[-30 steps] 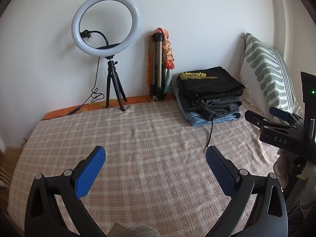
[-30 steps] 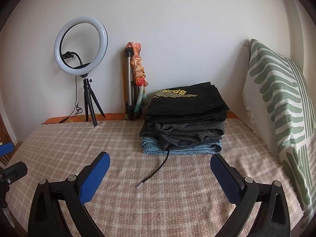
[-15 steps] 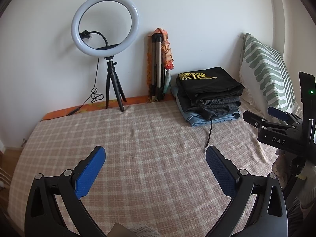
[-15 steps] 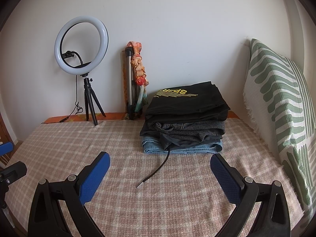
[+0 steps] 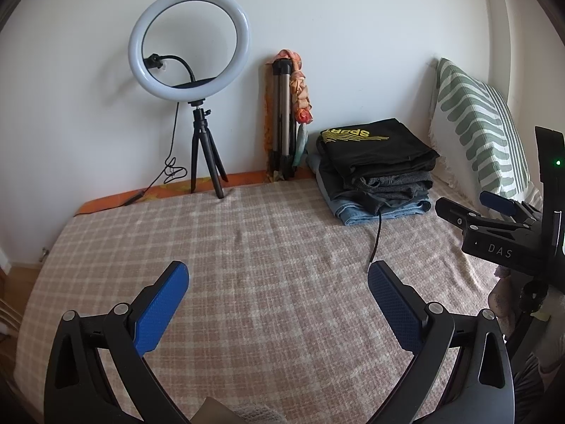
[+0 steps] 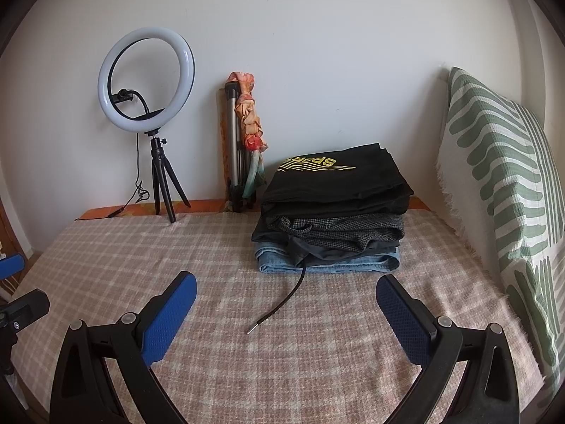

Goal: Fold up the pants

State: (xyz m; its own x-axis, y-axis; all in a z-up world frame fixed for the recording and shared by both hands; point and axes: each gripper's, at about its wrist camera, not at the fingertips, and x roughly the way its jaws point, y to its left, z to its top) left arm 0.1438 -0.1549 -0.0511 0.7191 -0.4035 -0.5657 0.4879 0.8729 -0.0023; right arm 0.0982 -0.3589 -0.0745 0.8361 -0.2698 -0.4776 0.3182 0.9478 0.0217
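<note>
Pants: folded stack (image 6: 330,215) at the far end of the bed (image 6: 219,258), against the wall and just beside the pillow (image 6: 501,183).
Look: black pair with yellow print on top, grey check below, denim at the bottom; edges squared, a drawstring (image 6: 282,300) trailing toward us.
Direction: straight ahead of the right gripper (image 6: 286,300); ahead and off to the right of the left gripper (image 5: 277,288).
Nearer hand: right, by my read.
Long axis: runs across the bed, side to side.
Right gripper: jaws spread wide, nothing in them.
Left gripper: also wide, nothing held.
Stage: fits either a pile waiting to be opened out or one just finished and set down, can't call it.
</note>
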